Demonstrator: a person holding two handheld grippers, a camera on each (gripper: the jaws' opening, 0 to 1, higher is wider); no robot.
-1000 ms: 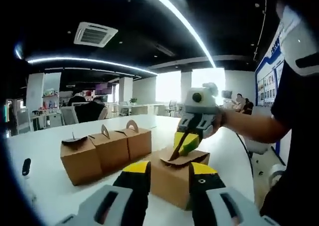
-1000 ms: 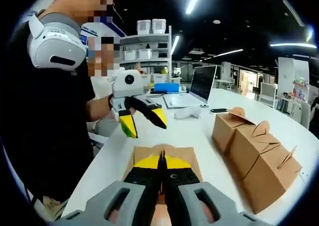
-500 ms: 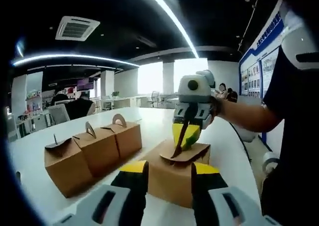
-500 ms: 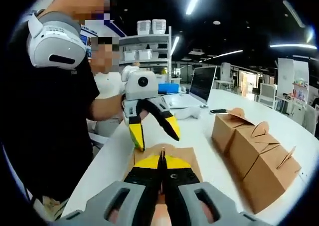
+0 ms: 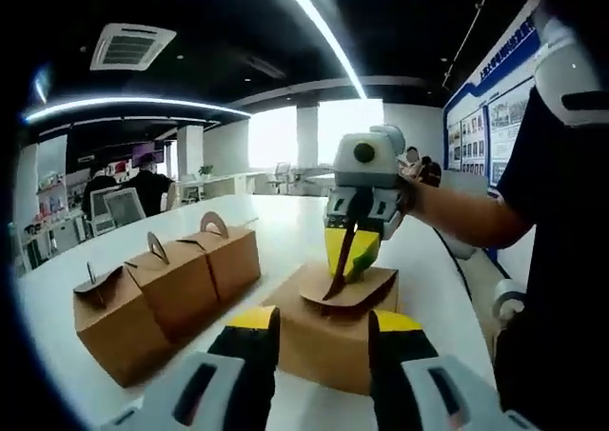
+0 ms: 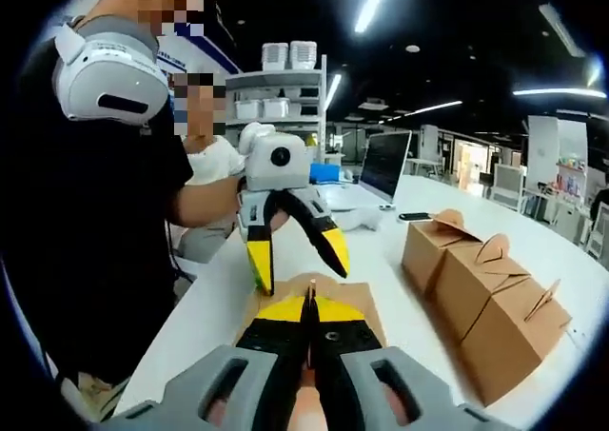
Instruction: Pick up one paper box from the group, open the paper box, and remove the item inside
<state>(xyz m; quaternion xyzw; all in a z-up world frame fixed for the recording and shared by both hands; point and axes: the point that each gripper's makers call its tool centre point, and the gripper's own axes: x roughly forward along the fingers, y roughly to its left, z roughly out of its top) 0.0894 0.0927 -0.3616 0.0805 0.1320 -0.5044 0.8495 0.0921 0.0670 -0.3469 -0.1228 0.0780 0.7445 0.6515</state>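
On the tabletop [image 5: 285, 231], my right claw [image 6: 309, 309] pinches the separated paper box's [image 5: 328, 341] top flap shut-tight while my left claw [image 6: 295, 250] gapes empty beside it; the item is not yet out.

Open-plan office: long white counter [image 6: 400, 260] carrying an open silver laptop [image 6: 383, 166], white shelving unit [image 6: 281, 93] of stacked tubs, square ceiling air-conditioning vent [image 5: 131, 46], linear ceiling lights [image 5: 319, 27], seated people [image 5: 147, 186].

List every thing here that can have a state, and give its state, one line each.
Right gripper: shut on the top flap of the separated paper box.
Left gripper: open, jaws spread above that box.
Separated paper box: on the table, top flap raised.
Three grouped paper boxes: closed, side by side.
Laptop: open.
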